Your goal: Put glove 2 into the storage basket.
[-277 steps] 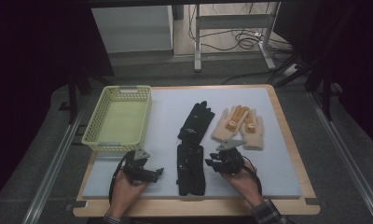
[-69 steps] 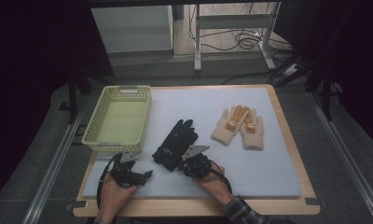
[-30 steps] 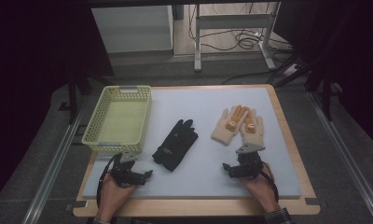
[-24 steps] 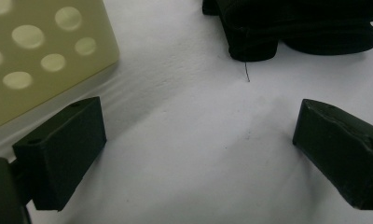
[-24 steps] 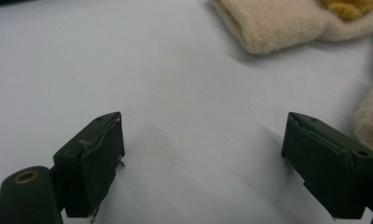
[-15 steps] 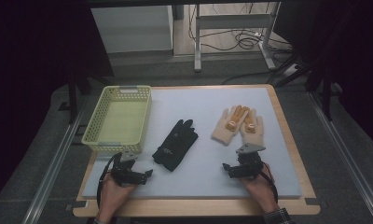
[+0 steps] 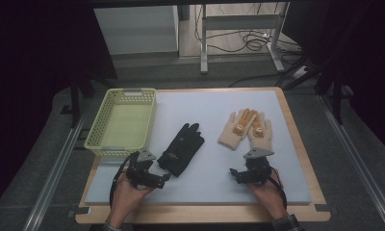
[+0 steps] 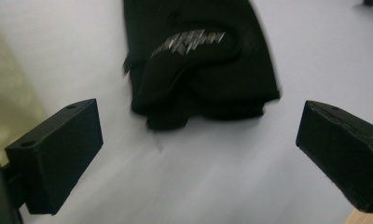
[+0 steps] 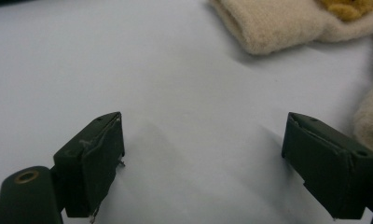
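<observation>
A pair of black gloves (image 7: 182,148) lies stacked in the middle of the pale blue mat (image 7: 205,187), cuffs towards me; the cuff end (image 8: 203,65) sits just beyond my left gripper's jaws. My left gripper (image 7: 154,177) rests open at the near left, a short way from those cuffs, holding nothing (image 8: 198,154). A pair of cream gloves (image 7: 246,129) with yellow patches lies at the right. My right gripper (image 7: 238,174) stands open just below them, its jaws wide apart over bare mat (image 9: 201,158), with the cream cuffs (image 9: 273,25) ahead.
A pale yellow mesh basket (image 7: 100,143) stands at the far left of the mat with nothing in it. The mat lies on a wooden board (image 7: 296,130). Table legs and cables (image 7: 243,41) lie on the floor beyond.
Over the last seconds the black gloves were stacked and shifted left towards the middle. My right gripper let go and moved right, below the cream gloves. Nothing has moved in the last half second.
</observation>
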`<move>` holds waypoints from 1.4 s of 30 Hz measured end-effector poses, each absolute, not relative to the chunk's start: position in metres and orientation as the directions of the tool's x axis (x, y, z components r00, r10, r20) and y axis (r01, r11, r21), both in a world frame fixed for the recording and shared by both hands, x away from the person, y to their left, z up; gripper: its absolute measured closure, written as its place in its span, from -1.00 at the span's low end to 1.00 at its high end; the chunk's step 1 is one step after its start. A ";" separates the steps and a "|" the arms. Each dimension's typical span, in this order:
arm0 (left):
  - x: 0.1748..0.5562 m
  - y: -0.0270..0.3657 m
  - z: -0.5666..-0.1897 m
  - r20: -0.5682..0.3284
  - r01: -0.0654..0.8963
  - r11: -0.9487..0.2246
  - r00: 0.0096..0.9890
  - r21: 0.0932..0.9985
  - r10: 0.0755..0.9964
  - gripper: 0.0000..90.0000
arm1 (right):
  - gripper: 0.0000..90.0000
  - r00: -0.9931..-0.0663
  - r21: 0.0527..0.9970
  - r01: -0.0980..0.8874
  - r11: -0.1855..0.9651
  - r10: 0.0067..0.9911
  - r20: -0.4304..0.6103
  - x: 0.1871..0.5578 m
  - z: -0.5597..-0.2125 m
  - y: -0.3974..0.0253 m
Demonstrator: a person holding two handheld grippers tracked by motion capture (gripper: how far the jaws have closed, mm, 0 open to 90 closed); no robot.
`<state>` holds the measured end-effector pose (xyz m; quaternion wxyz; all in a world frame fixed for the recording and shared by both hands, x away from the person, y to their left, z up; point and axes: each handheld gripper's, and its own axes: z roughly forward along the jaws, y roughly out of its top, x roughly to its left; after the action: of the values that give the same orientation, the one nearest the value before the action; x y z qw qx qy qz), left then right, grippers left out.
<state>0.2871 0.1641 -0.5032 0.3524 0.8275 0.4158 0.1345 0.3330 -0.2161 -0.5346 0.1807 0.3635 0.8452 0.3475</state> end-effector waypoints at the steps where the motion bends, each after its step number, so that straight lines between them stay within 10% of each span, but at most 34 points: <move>1: 0.290 0.160 -0.500 -0.067 0.593 -0.414 0.623 0.690 0.779 -1.00 | -0.72 -0.670 0.719 0.489 0.494 0.740 -0.053 0.333 -0.535 -0.216; 23: 0.376 0.101 -0.515 -0.052 0.677 -0.497 0.618 0.543 0.785 -1.00 | -0.72 -0.671 0.720 0.488 0.494 0.740 -0.052 0.333 -0.535 -0.216; 42: 0.375 0.098 -0.531 -0.041 0.703 -0.499 0.598 0.508 0.800 -0.99 | -0.72 -0.671 0.720 0.489 0.493 0.740 -0.051 0.333 -0.535 -0.216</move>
<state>0.3753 0.0982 -0.5306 0.2443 0.8598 0.4370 0.1002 0.3329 -0.2161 -0.5347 0.1802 0.3634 0.8451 0.3483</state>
